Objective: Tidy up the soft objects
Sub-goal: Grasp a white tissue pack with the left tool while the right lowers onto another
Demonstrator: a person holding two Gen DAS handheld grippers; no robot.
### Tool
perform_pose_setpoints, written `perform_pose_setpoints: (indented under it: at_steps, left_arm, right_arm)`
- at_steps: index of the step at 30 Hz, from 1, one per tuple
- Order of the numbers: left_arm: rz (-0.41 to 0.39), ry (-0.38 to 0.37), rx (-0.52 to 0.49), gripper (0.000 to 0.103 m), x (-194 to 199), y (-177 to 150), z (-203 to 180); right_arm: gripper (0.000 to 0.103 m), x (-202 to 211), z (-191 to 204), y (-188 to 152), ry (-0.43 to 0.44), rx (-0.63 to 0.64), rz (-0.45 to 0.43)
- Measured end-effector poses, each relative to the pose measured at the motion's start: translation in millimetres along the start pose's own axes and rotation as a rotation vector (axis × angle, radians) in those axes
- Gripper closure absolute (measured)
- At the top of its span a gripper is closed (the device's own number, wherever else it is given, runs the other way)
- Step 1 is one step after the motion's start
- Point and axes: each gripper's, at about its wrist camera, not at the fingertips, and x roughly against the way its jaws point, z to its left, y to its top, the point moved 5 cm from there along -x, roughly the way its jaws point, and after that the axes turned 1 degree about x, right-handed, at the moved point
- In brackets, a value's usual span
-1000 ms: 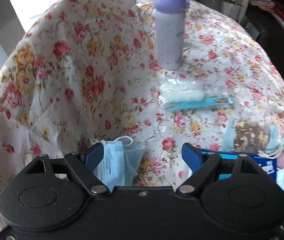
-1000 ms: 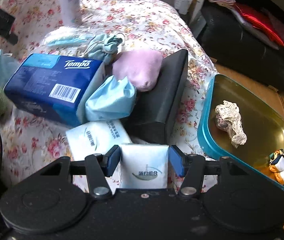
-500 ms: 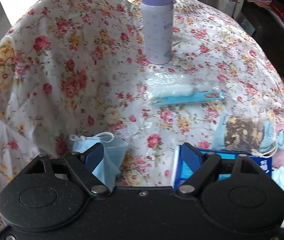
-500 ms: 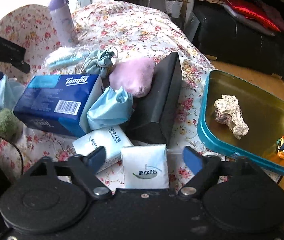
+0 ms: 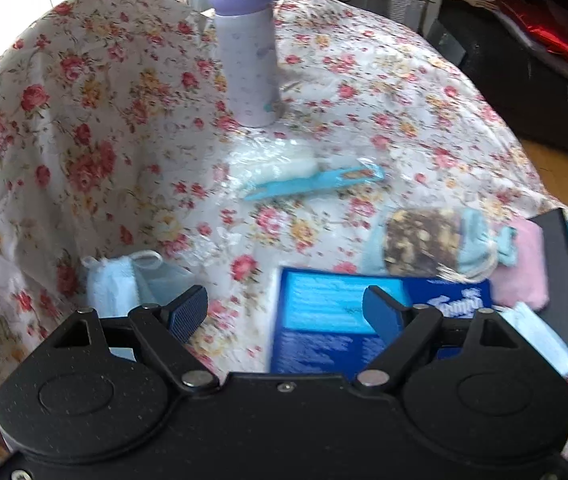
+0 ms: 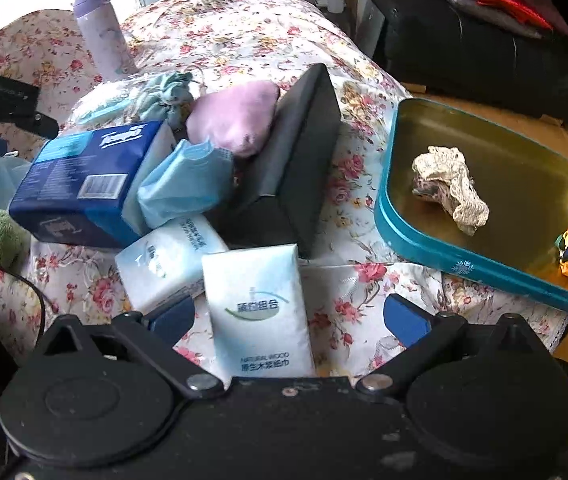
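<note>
My right gripper [image 6: 289, 316] is open and empty; a white tissue pack [image 6: 258, 306] lies on the cloth between its fingers, untouched. A second white pack [image 6: 164, 256], a blue Tempo pack [image 6: 84, 184], a blue face mask [image 6: 188, 184] and a pink pouch [image 6: 236, 116] lie beyond. The teal tin [image 6: 444, 256] at right holds a lace cloth [image 6: 450, 188]. My left gripper [image 5: 286, 312] is open and empty above the cloth, between another face mask [image 5: 116, 280] and the Tempo pack [image 5: 340, 316].
A lilac bottle [image 5: 246, 52] stands at the back. A bagged brush with a blue handle [image 5: 304, 176] and a drawstring pouch [image 5: 428, 240] lie mid-table. A black box [image 6: 296, 160] leans by the tin. A green pompom [image 6: 0, 236] sits at the left edge.
My right gripper has opened, let go of the white tissue pack and drawn back from it. My left gripper has moved right, from over the face mask towards the Tempo pack.
</note>
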Motion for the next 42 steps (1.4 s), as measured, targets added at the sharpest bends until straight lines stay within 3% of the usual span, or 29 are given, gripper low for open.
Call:
perform_pose_setpoints:
  at_steps: [6,15,20,24,32,42]
  left_arm:
    - [0.024,-0.087,0.013,0.021,21,-24,-27]
    - [0.1,-0.182,-0.088,0.022,41,-71,-87]
    - [0.163,-0.18,-0.087,0.022,29,-83,-109]
    - [0.218,-0.169,0.019,0.022,15,-83,-117]
    - [0.251,-0.096,0.199,0.022,-6,-81,-134]
    - [0.252,-0.032,0.216,0.022,-25,-78,-141]
  right_arm:
    - [0.014,-5,-4,-2,-0.034,0.035,0.039]
    - [0.013,-3,-35,-13,-0.034,-0.059,0.051]
    - [0.011,8,-40,-18,-0.013,-0.052,0.027]
    - [0.011,11,-45,-25,-0.021,-0.055,0.028]
    - [0.01,12,-52,-33,-0.002,-0.109,0.029]
    - [0.009,12,-52,-37,0.011,-0.098,0.024]
